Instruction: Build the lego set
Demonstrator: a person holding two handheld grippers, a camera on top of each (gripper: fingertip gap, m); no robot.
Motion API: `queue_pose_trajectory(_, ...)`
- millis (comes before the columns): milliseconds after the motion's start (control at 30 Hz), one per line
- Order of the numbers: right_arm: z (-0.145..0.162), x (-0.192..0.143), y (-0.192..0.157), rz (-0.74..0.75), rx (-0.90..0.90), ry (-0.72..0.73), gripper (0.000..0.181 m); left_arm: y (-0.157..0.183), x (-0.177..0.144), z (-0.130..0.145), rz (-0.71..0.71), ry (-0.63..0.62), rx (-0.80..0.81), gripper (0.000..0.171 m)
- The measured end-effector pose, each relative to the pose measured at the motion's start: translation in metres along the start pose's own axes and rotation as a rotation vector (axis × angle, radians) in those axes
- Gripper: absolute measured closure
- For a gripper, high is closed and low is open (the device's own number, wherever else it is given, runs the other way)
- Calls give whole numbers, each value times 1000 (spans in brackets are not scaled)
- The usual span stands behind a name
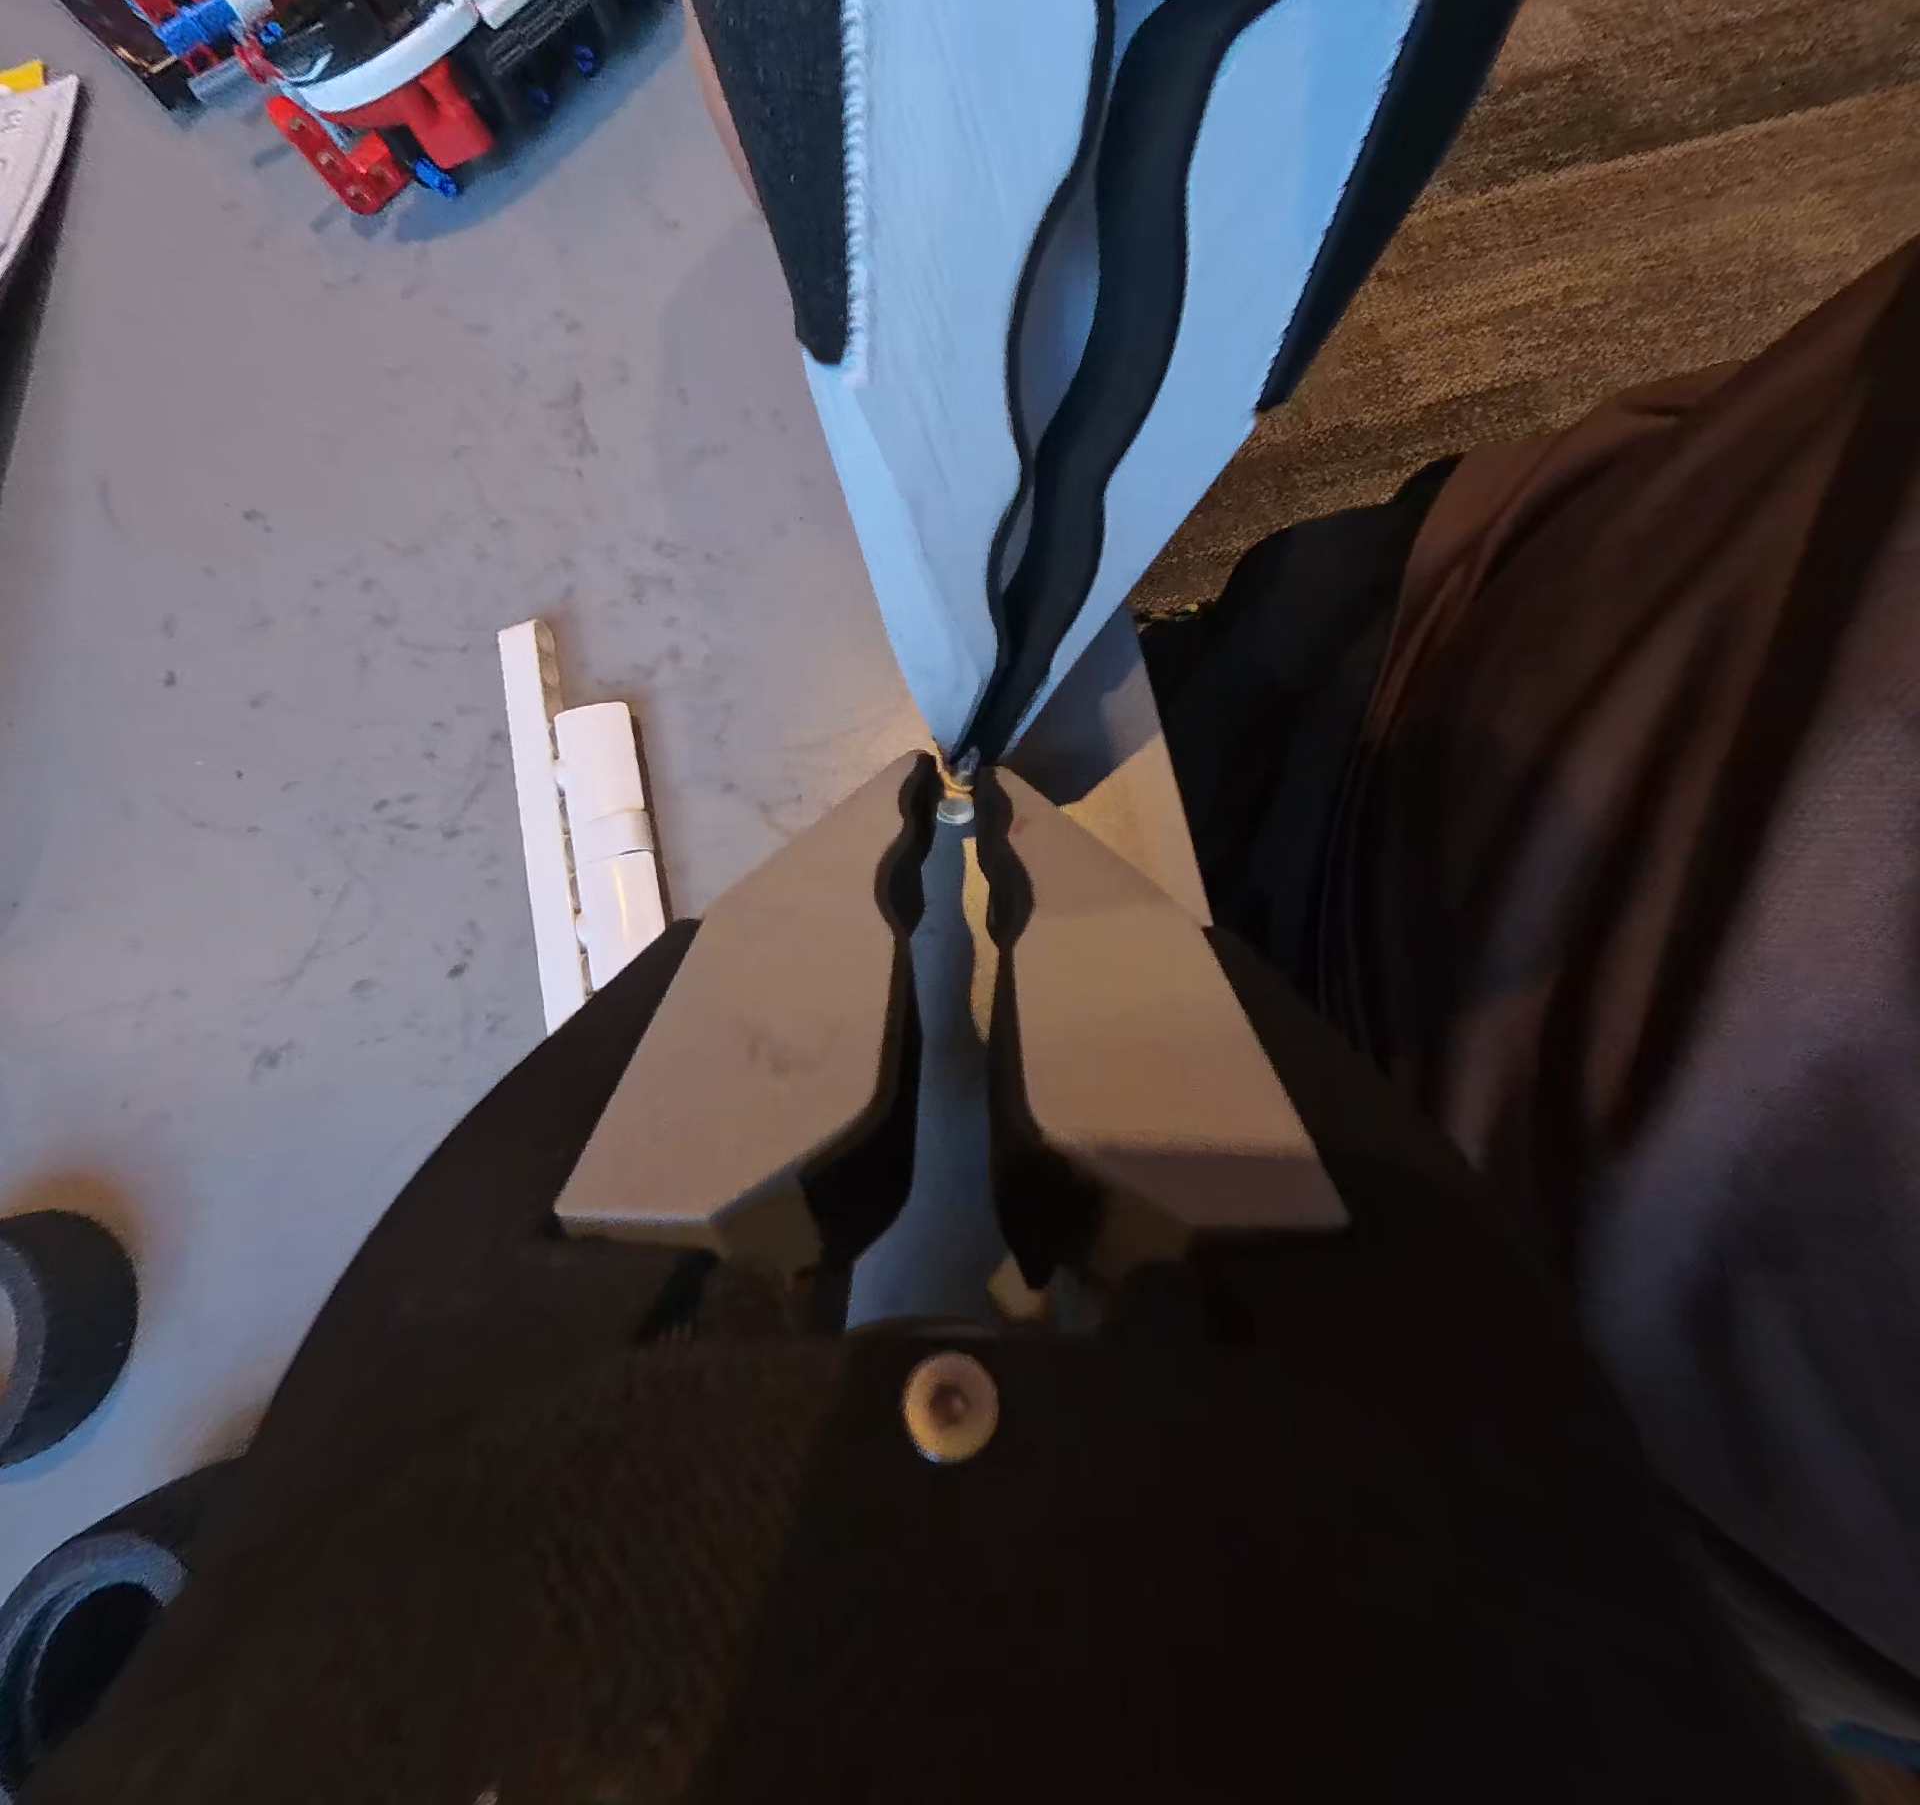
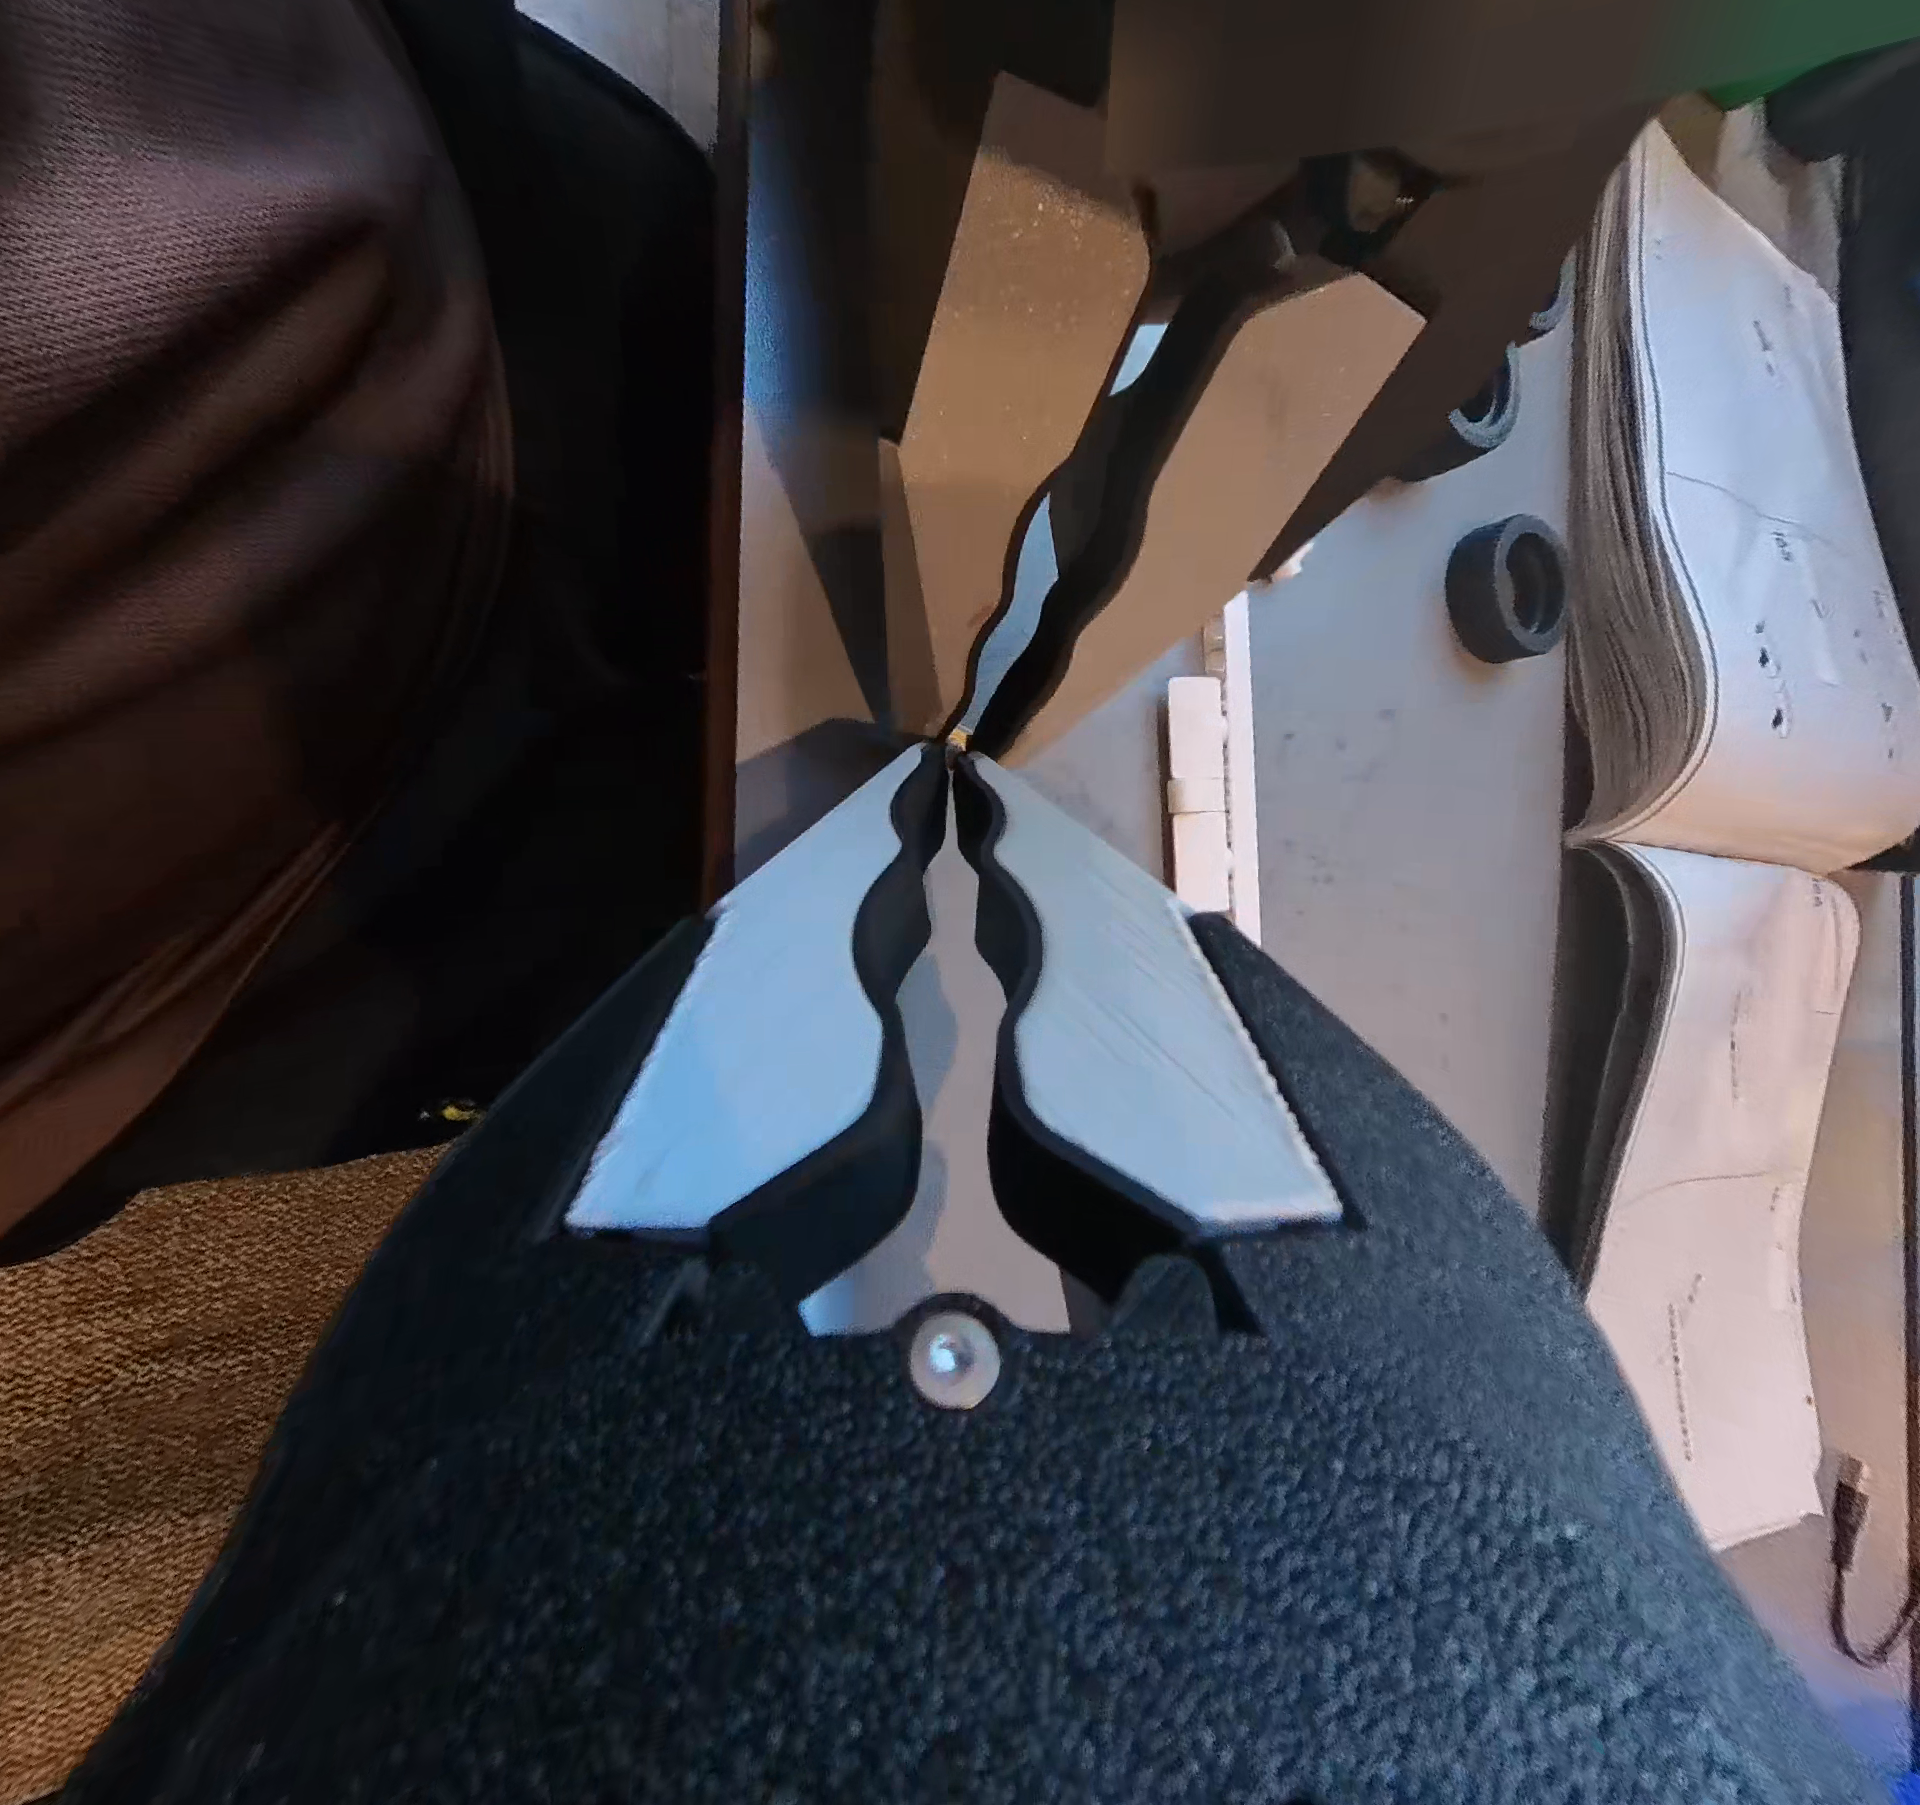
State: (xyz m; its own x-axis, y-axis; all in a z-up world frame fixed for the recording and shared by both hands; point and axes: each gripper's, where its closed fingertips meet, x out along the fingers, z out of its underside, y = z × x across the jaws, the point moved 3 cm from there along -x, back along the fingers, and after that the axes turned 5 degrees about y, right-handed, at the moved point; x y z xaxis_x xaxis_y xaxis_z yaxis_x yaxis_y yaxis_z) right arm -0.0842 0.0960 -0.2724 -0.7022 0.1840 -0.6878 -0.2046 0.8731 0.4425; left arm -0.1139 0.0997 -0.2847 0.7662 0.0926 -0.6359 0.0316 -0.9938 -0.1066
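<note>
My left gripper (image 1: 954,791) has grey fingers and is shut on a small tan and grey pin (image 1: 954,806) at its very tips. My right gripper (image 1: 962,764) has white fingers, comes in from above and meets it tip to tip, closed on the pin's other end. In the right wrist view my right gripper (image 2: 950,760) points up at the left gripper (image 2: 962,729), with the tiny pin (image 2: 956,740) between the two pairs of tips. They are held just above the table's near edge. A white beam assembly (image 1: 582,820) lies on the grey table, also shown in the right wrist view (image 2: 1205,789).
A partly built red, blue, black and white lego model (image 1: 364,20) stands at the far left. Black tyres (image 1: 52,1329) (image 2: 1507,586) lie on the table. An open instruction booklet (image 2: 1756,612) lies beyond the tyre. A person's dark clothing (image 1: 1610,924) and brown carpet (image 1: 1662,145) are beside the table. The grippers are tip to tip, or close to it.
</note>
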Motion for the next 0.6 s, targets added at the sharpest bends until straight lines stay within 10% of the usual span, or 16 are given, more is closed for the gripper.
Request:
queue_pose_trajectory(200,6,0,14,34,242,75,179,-15,-2,-1,-82,34,-94,166)
queue_pose_trajectory(333,13,-25,35,169,466,200,156,-38,-9,-20,-36,241,-520,166)
queue_pose_trajectory(600,-1,-52,32,499,224,165,162,-37,-14,-43,395,566,-1126,166)
